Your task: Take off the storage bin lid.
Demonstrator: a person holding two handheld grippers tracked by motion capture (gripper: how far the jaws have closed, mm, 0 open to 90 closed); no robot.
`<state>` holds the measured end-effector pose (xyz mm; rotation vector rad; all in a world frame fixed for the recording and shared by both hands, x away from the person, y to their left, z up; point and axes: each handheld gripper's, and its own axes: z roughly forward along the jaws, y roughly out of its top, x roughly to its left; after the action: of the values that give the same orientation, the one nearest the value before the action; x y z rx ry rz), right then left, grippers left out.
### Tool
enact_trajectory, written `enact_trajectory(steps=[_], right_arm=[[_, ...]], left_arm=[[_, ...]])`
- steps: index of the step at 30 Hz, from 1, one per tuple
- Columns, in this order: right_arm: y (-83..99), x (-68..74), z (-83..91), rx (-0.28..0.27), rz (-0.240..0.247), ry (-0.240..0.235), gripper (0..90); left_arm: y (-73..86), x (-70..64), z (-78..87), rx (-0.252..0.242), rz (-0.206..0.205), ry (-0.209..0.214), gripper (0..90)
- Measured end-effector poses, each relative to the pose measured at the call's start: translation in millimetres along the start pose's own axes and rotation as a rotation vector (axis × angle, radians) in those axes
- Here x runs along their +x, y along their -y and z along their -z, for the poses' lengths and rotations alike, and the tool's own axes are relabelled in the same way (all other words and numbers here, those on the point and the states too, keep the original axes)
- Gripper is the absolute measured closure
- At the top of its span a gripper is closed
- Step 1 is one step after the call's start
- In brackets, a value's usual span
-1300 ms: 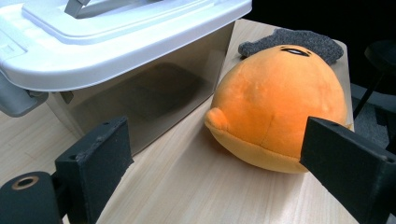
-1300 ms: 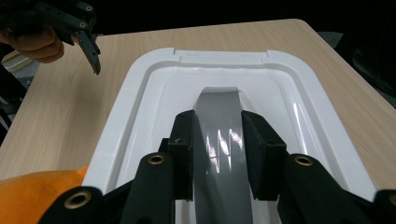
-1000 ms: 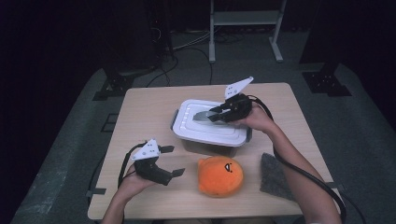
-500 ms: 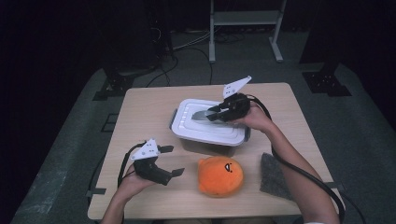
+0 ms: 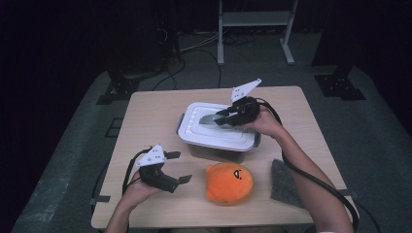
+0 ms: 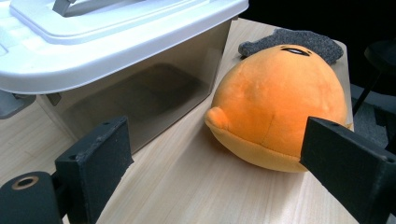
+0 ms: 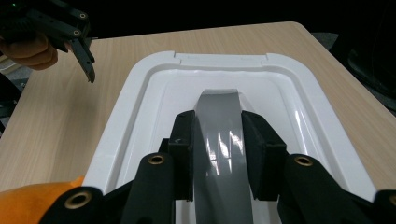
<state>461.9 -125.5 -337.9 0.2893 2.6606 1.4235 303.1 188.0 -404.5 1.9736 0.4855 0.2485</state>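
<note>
The right gripper is clamping both jaws on the grey handle of the white lid, which is sitting flat on the clear storage box at the middle of the wooden table. The box is looking empty through its wall (the left gripper view gives the better look). The left gripper is resting near the front edge with jaws spread wide, holding nothing and pointing at the orange plush toy, which is lying just in front of the box, beside a grey felt pad. So the work seems barely begun: lid gripped but not yet lifted, and the toy not yet picked up or, presumably, put inside.
</note>
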Motion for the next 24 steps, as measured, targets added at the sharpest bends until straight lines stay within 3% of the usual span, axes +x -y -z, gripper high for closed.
enact_trajectory(steps=[9, 17, 24], right_arm=[[-7.7, 4.7, 12.3, -0.012, 0.019, 0.018, 65.6], [-10.1, 10.2, 42.0, -0.023, 0.026, 0.052, 65.6], [-2.0, 18.2, 69.9, -0.024, 0.017, 0.085, 65.6]], left_arm=[[0.1, 0.0, 0.4, 0.002, -0.001, 0.000, 8.3], [-0.5, -0.1, 0.3, 0.003, -0.007, -0.003, 8.3], [0.1, -0.3, -0.3, 0.006, -0.009, -0.005, 8.3]])
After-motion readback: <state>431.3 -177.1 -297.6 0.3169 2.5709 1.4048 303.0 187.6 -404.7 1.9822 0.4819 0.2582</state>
